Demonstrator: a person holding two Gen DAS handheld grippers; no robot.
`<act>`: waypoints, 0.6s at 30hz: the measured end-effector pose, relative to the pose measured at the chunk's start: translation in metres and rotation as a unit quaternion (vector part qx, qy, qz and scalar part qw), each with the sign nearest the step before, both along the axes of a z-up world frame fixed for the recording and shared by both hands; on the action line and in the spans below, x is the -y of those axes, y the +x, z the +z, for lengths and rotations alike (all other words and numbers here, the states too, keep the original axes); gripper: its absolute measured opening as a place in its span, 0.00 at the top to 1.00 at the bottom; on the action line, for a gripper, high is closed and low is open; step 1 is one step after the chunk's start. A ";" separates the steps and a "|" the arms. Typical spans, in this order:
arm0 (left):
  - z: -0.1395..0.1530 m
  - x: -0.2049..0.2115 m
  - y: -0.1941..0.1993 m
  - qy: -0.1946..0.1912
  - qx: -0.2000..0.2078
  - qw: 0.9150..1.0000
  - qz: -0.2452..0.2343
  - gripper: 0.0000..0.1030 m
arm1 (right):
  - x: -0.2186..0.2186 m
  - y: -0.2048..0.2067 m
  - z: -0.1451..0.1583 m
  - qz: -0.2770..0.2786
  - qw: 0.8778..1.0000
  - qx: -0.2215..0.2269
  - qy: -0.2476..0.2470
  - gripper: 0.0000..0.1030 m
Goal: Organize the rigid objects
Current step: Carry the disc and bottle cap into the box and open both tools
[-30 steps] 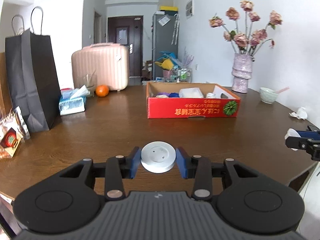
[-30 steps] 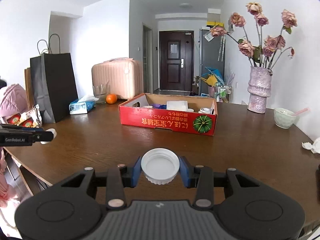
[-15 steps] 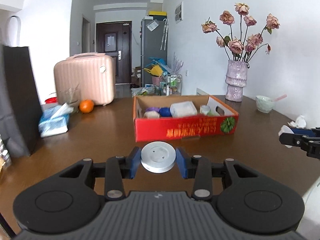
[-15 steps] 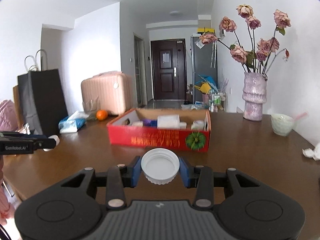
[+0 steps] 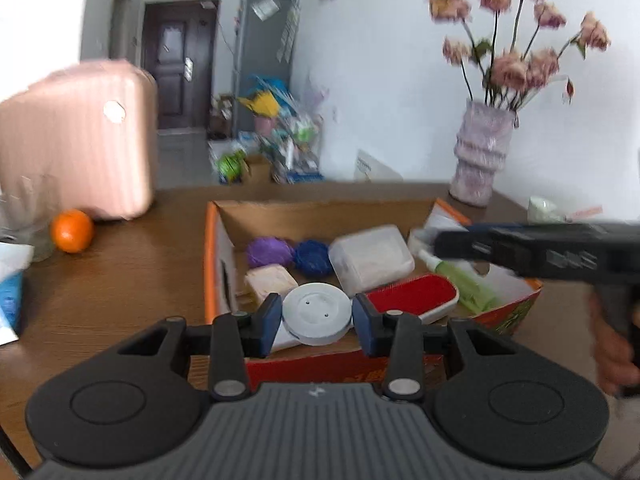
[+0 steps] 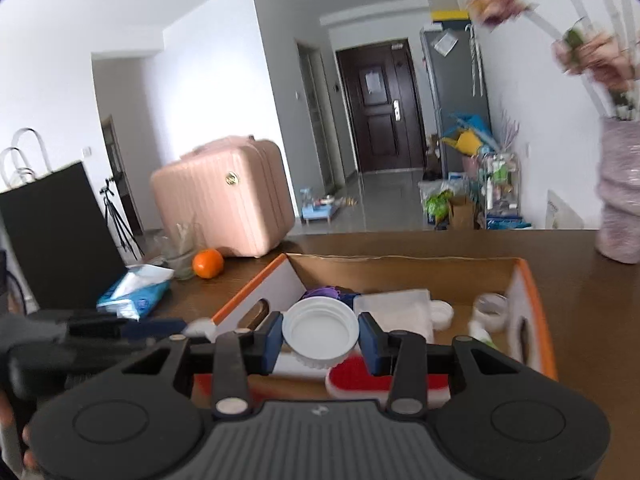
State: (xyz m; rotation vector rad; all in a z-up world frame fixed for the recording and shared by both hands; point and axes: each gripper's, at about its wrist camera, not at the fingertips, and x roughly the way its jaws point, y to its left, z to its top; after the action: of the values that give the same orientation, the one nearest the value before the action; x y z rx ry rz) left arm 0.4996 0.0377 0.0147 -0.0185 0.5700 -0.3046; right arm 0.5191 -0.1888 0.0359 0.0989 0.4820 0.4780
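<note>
1. Both grippers have travelled across the tabletop from its near edge and now hang over the near wall of the box. A second ago the box stood well ahead, mid-tabletop; now its inside fills both views.
2. The left gripper has its fingers clamped on a flat white disc, as before. The disc hangs above the box's near left part, over a cream block.
3. The right gripper has its fingers clamped on a ribbed white lid, hollow side up, grip unchanged. The lid hangs above the box's near side, over a red-topped item.
4. Judgement: carrying is nearly done; both pieces look ready to be lowered and released into the box.
5. The left view alone shows the box's contents clearly: purple ball, blue ball, clear case, green bottle. It also shows the right gripper reaching in from the right edge.
6. The right view alone shows the black bag, the tissue pack and the left gripper at the left edge, blurred.
7. Both views show the orange and the pink suitcase at the far left of the tabletop.
</note>
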 end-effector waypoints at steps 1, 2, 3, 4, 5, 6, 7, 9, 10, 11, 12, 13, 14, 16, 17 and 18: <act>-0.006 0.001 0.010 0.001 -0.011 1.000 -0.004 0.62 | -0.006 0.014 -0.004 0.003 1.000 -0.008 -0.001 0.62; -0.012 0.001 0.018 0.002 -0.017 1.000 -0.006 0.61 | -0.012 0.030 -0.010 0.002 1.000 -0.017 -0.002 0.62; -0.016 0.000 0.024 -0.001 -0.021 1.000 -0.006 0.61 | -0.018 0.043 -0.015 0.002 1.000 -0.024 -0.003 0.62; -0.019 -0.002 0.029 -0.011 -0.022 1.000 -0.005 0.59 | -0.022 0.052 -0.019 0.000 1.000 -0.029 -0.004 0.61; -0.021 -0.005 0.034 -0.019 -0.023 1.000 -0.005 0.54 | -0.028 0.062 -0.025 0.001 0.999 -0.035 -0.007 0.61; -0.022 -0.008 0.037 -0.024 -0.025 0.999 -0.004 0.52 | -0.032 0.069 -0.030 -0.001 0.999 -0.039 -0.009 0.61; -0.022 -0.011 0.039 -0.028 -0.023 0.999 -0.001 0.51 | -0.035 0.074 -0.034 -0.006 0.999 -0.041 -0.009 0.60; -0.022 -0.015 0.041 -0.031 -0.017 0.999 0.005 0.50 | -0.041 0.082 -0.039 -0.005 0.999 -0.045 -0.004 0.56; -0.021 -0.016 0.042 -0.030 -0.018 0.999 0.009 0.48 | -0.041 0.083 -0.040 -0.004 0.999 -0.043 -0.001 0.52; -0.020 -0.017 0.042 -0.026 -0.018 0.999 0.011 0.48 | -0.041 0.084 -0.039 -0.006 0.999 -0.040 -0.002 0.50; -0.019 -0.018 0.041 -0.022 -0.014 1.000 0.017 0.48 | -0.041 0.083 -0.039 -0.008 0.999 -0.037 -0.003 0.50; -0.017 -0.019 0.040 -0.017 -0.010 1.000 0.024 0.48 | -0.040 0.082 -0.038 -0.011 0.999 -0.035 -0.006 0.50; -0.014 -0.019 0.039 -0.016 -0.007 0.999 0.027 0.48 | -0.039 0.080 -0.036 -0.014 0.999 -0.033 -0.006 0.50; -0.007 -0.021 0.034 -0.020 -0.003 0.999 0.032 0.47 | -0.033 0.074 -0.030 -0.021 0.999 -0.029 -0.005 0.50; -0.003 -0.020 0.030 -0.019 0.000 0.999 0.035 0.44 | -0.028 0.069 -0.025 -0.025 0.999 -0.027 -0.008 0.50; 0.002 -0.019 0.025 -0.017 0.003 0.999 0.035 0.43 | -0.023 0.064 -0.021 -0.030 0.999 -0.025 -0.011 0.50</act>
State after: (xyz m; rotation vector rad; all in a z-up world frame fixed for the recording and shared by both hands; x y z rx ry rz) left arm 0.5248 0.0570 0.0164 -0.0707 0.5565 -0.2454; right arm 0.5829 -0.1657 0.0153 0.1044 0.5310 0.4124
